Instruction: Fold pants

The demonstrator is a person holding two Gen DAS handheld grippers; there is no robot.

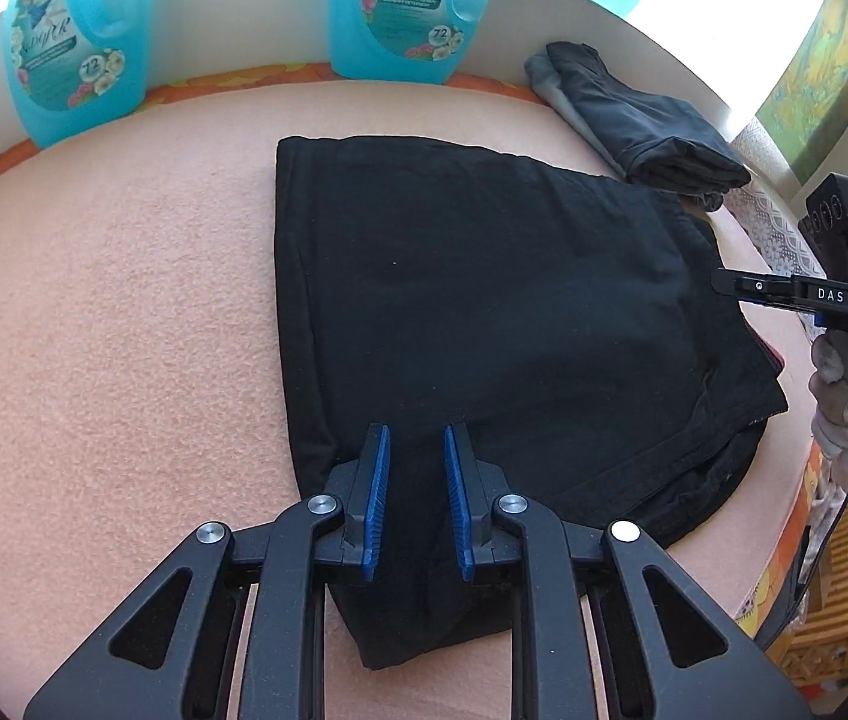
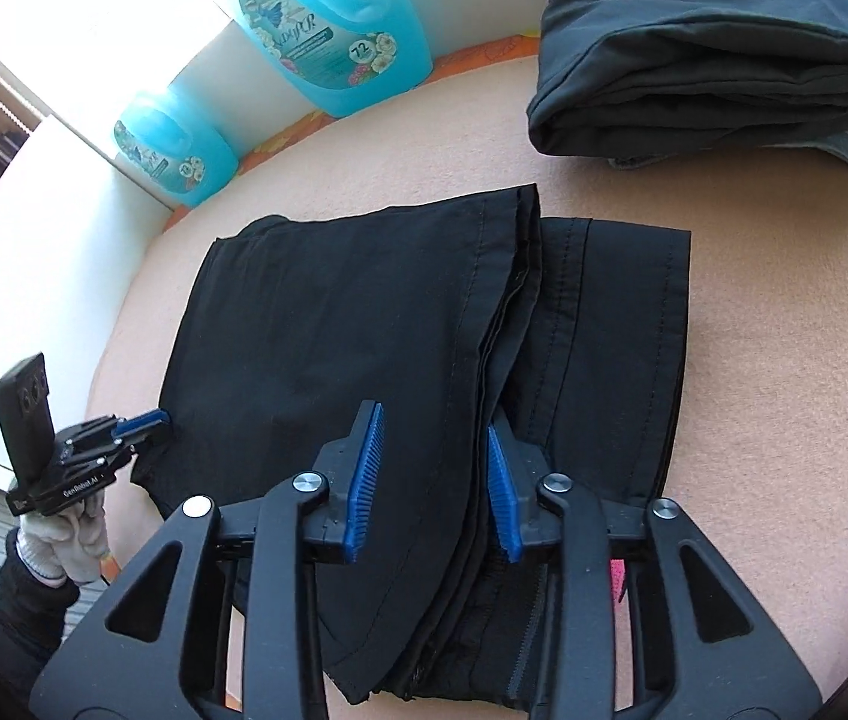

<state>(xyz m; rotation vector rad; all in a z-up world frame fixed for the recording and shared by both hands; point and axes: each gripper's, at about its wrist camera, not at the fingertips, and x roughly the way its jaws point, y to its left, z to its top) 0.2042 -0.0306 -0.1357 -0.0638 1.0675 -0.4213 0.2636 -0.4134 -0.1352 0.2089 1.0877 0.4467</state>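
Left wrist view: black pants (image 1: 484, 312) lay folded into a compact block on the pink counter (image 1: 106, 330), likely kept central to leave room for working. Left gripper (image 1: 418, 504) hovered over the near edge, fingers (image 1: 377, 498) parted, gripping nothing. Right gripper (image 1: 751, 291) seen at the far side, near the waistband end; from here, could not tell whether closed.

Right wrist view: right gripper (image 2: 433, 483) poised above the layered hems and zipper, fingers (image 2: 364, 480) released, fabric beneath but not pinched. Left gripper (image 2: 145, 423) just at the pants' (image 2: 334, 330) opposite edge, presumably to steady or tidy it. Judged near done: 1 fold already stacked, edges roughly aligned. Finished grey pile (image 2: 718, 54) set apart at the back, 2 blue detergent jugs (image 2: 328, 18) against the wall.
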